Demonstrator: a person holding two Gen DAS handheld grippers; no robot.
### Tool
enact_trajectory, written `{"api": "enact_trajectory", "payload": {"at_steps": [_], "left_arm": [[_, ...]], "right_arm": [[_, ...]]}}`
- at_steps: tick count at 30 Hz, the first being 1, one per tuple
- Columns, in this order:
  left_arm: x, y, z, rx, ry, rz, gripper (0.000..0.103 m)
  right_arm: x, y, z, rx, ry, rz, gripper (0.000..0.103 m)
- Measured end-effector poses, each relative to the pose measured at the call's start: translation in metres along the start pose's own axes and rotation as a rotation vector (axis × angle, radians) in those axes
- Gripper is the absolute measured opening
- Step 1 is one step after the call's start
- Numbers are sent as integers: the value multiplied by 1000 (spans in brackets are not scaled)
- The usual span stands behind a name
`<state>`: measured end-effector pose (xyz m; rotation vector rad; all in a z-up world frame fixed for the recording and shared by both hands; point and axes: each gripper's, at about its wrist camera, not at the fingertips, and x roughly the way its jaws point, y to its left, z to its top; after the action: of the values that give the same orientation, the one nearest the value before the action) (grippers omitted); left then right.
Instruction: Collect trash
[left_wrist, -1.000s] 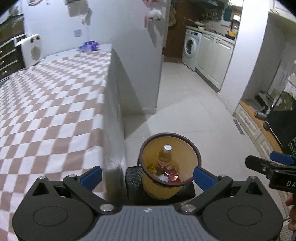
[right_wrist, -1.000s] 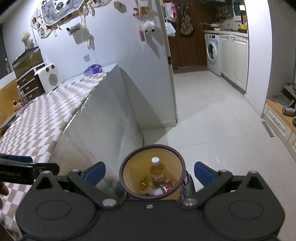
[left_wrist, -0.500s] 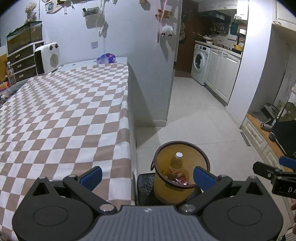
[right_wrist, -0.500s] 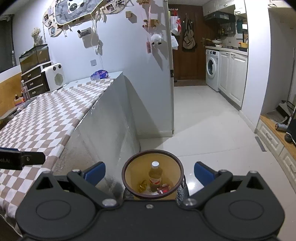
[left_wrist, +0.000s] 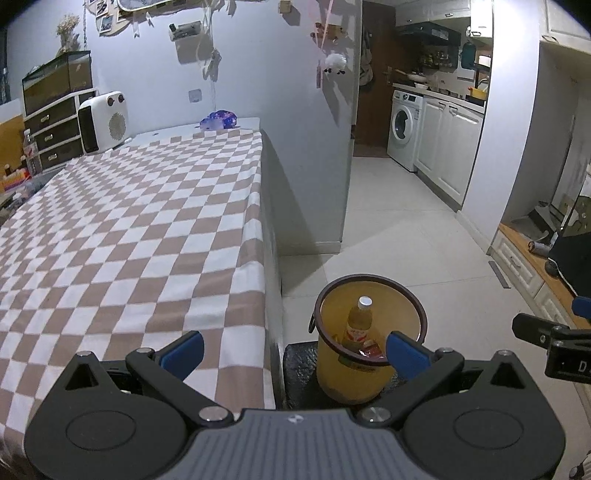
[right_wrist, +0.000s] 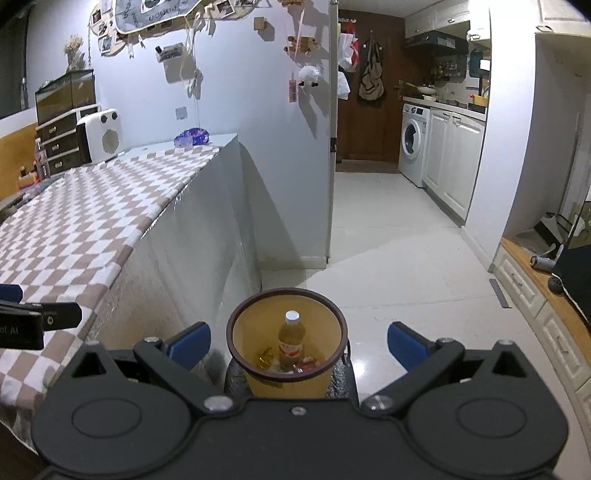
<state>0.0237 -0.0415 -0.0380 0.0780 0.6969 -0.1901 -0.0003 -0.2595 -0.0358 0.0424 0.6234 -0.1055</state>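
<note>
A yellow trash bin (left_wrist: 402, 306) with a dark rim stands on a black stool beside the table; the same bin (right_wrist: 321, 325) shows in the right wrist view. Inside it stands a plastic bottle (left_wrist: 360, 319) with a white cap among red and yellow wrappers (right_wrist: 306, 363). My left gripper (left_wrist: 293, 349) is open and empty, held above the table's edge and the bin. My right gripper (right_wrist: 299, 341) is open and empty, above and behind the bin. Each gripper appears at the edge of the other's view.
A table with a brown-and-white checked cloth (left_wrist: 129, 240) fills the left. At its far end lie a purple packet (left_wrist: 218, 120) and a white heater (left_wrist: 103, 122). Tiled floor (left_wrist: 399, 229) leads to a kitchen with a washing machine (left_wrist: 404, 134). A low wooden cabinet (right_wrist: 535, 295) runs along the right.
Both grippers have risen and tilted up, so the bin looks smaller and lower and more of the wall and room shows. Both jaws stay open.
</note>
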Motion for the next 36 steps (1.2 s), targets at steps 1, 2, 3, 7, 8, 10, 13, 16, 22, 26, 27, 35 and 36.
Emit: {"api": "enact_trajectory", "payload": {"at_steps": [1, 2, 3, 7, 8, 10, 13, 16, 22, 26, 27, 35, 36], "left_arm": [[0, 0, -2, -2, 2, 1, 103], [0, 0, -3, 0, 3, 3, 103], [0, 0, -5, 2, 4, 6, 103], [0, 3, -9, -7, 8, 18, 103], [0, 4, -11, -11, 11, 19, 103], [1, 5, -13, -13, 14, 26, 103], [2, 6, -16, -12, 21, 31, 103], [3, 6, -18, -11, 25, 29, 103], [5, 5, -19, -11, 26, 25, 103], [5, 5, -19, -10, 26, 27, 103], [5, 5, -19, -11, 25, 27, 103], [6, 4, -19, -9, 23, 26, 103], [5, 4, -18, -9, 23, 25, 103]], "right_arm": [[0, 0, -1, -4, 2, -5, 103], [0, 1, -2, -10, 3, -11, 103], [0, 2, -3, -17, 4, -18, 103], [1, 2, -7, -19, 18, -18, 103], [1, 3, -8, -19, 21, -19, 103], [1, 3, -10, -21, 24, -18, 103], [1, 4, -10, -25, 27, -17, 103], [0, 5, -10, -26, 27, -18, 103], [-1, 5, -11, -25, 27, -24, 103], [-1, 4, -11, -26, 31, -28, 103], [-1, 4, -11, -25, 32, -29, 103], [-1, 5, -12, -26, 39, -29, 103], [-1, 4, -12, -26, 38, -29, 103]]}}
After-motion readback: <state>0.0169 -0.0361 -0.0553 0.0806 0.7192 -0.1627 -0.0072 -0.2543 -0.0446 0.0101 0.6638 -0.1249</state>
